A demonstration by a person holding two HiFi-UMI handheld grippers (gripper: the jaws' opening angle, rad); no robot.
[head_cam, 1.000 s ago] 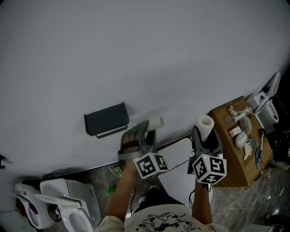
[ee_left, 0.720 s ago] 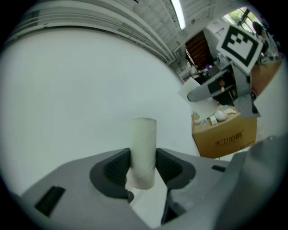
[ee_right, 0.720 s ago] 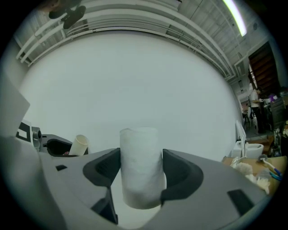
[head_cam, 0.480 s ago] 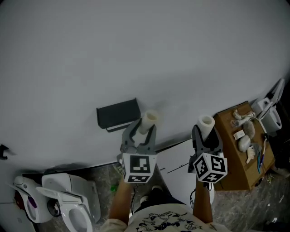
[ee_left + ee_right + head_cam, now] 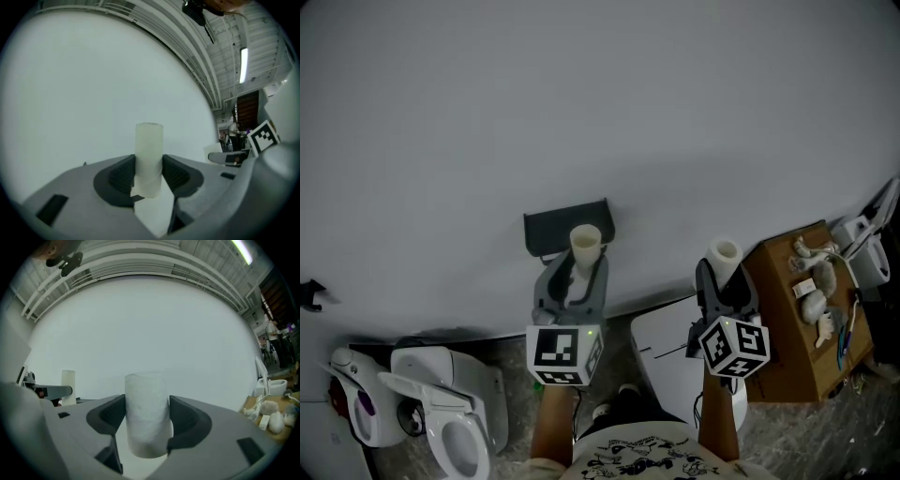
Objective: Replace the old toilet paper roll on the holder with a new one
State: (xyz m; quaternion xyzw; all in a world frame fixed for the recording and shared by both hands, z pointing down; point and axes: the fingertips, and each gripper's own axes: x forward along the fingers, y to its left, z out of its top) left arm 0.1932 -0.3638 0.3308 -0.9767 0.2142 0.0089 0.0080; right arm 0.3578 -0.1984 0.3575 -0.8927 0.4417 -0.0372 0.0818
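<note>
The left gripper (image 5: 149,177) has its jaws closed against the sides of the old roll (image 5: 149,157), a slim pale tube with hardly any paper left, held upright with its top standing clear above the jaws. In the head view this old roll (image 5: 586,246) sits just in front of the lower right edge of the dark wall-mounted holder (image 5: 565,223); whether it touches the holder cannot be told. The right gripper (image 5: 146,420) is clamped on the new toilet paper roll (image 5: 147,413), a fuller white roll, also upright, and in the head view it hangs off to the right, well apart from the holder. Judging by this, the old roll looks to be off the holder and the swap is at its midpoint. The next move would call for putting the spent tube aside and bringing the new roll across, turned so that its core lines up with the holder's bar. Beyond the grippers is a plain, bare grey wall (image 5: 581,112). Below it a speckled grey floor (image 5: 511,375) carries a white toilet (image 5: 441,417) at the lower left, a white flat-topped object (image 5: 670,342) between the arms, and a wooden cabinet (image 5: 792,337) with small items on it at the right.
</note>
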